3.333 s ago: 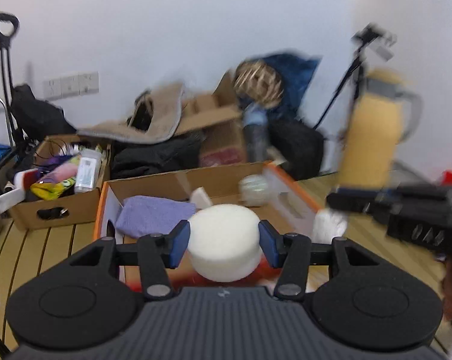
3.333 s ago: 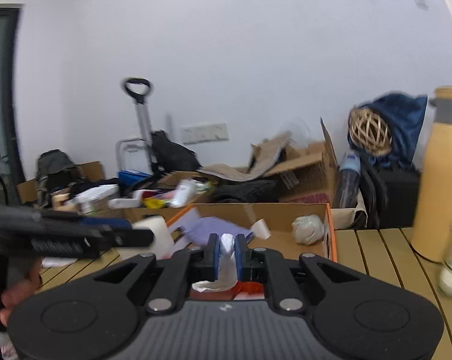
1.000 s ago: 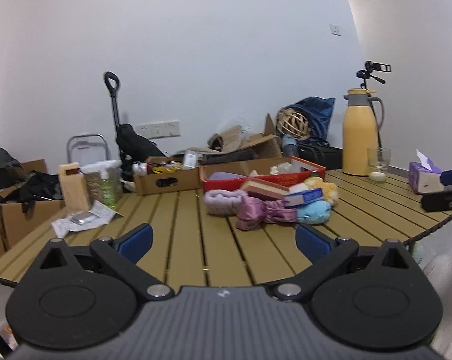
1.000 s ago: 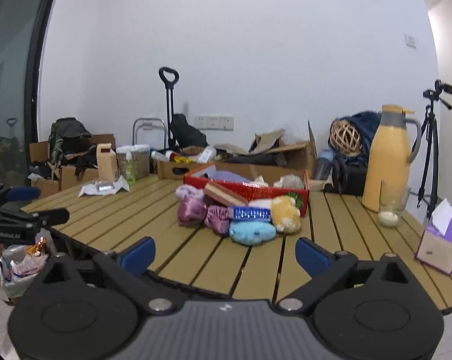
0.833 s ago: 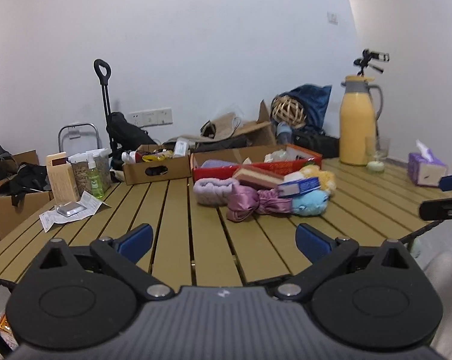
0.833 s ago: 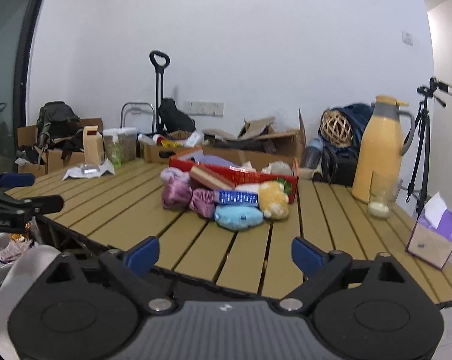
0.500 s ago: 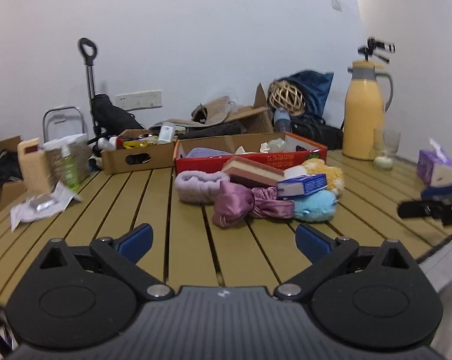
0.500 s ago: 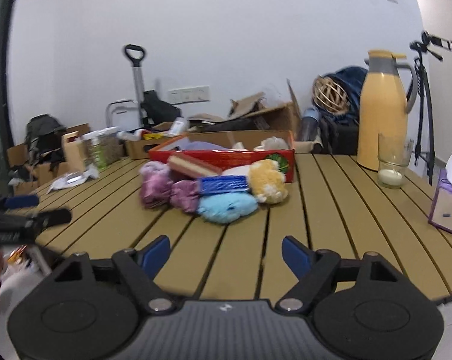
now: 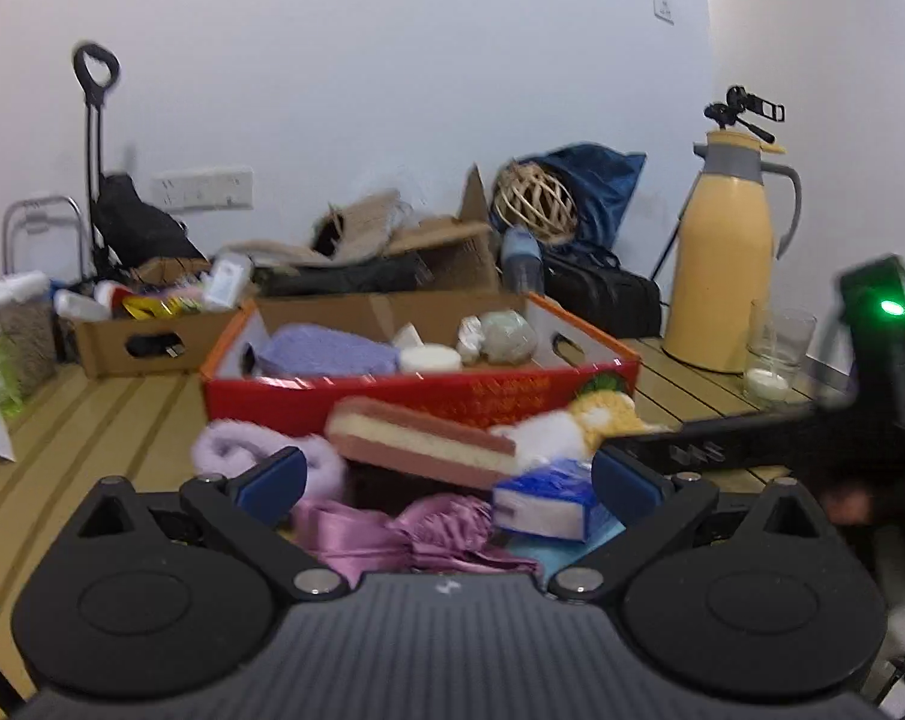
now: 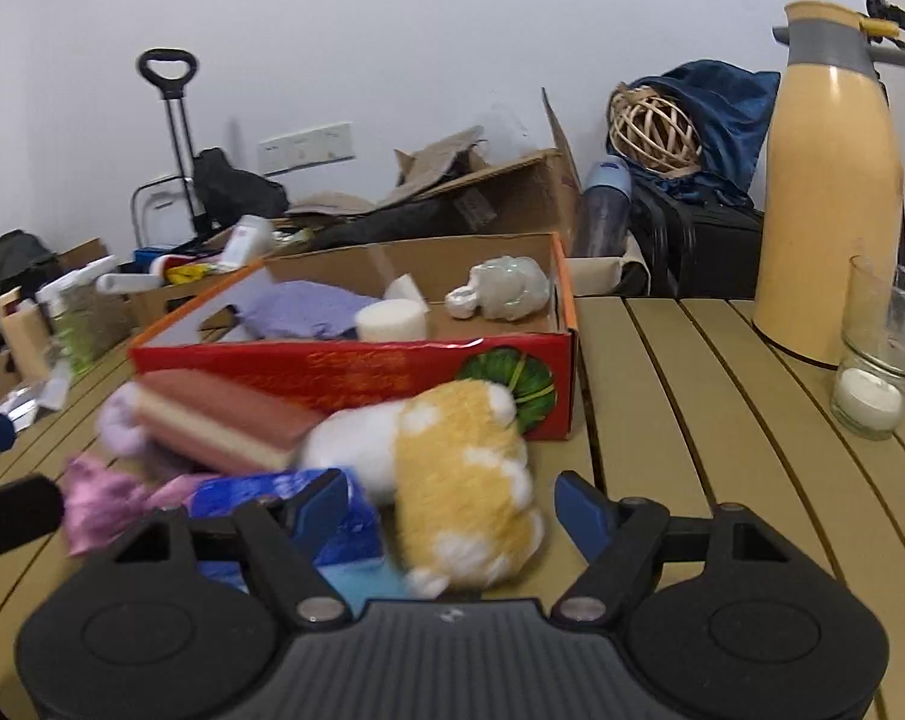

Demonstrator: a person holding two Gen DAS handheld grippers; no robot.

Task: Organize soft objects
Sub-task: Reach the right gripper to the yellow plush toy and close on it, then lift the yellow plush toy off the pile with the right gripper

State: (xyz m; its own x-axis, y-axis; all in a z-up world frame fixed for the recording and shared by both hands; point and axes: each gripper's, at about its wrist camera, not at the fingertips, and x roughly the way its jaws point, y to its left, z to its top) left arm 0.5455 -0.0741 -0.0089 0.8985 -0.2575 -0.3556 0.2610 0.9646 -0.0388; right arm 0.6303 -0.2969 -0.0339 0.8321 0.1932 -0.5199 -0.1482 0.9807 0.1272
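Observation:
A red cardboard box point(image 9: 422, 387) point(image 10: 356, 366) stands on the slatted wooden table and holds a purple cloth point(image 9: 326, 351), a white round sponge point(image 10: 389, 321) and a pale soft toy point(image 10: 506, 288). In front of it lies a pile: a pink-and-cream sponge point(image 9: 422, 441) point(image 10: 212, 420), a yellow-and-white plush point(image 10: 458, 474), a blue packet point(image 9: 545, 495), a lilac headband point(image 9: 254, 450), and a pink satin scrunchie point(image 9: 416, 531). My left gripper point(image 9: 446, 477) is open over the pile. My right gripper point(image 10: 449, 501) is open around the plush.
A yellow thermos jug point(image 10: 830, 180) and a glass with a candle point(image 10: 878, 354) stand at the right. A brown box of bottles point(image 9: 146, 336) sits left of the red box. Bags, cardboard and a trolley crowd the wall behind the table.
Both grippers have moved forward from off the table's edge to the pile in front of the red box. Both stay open; the right one now flanks the plush.

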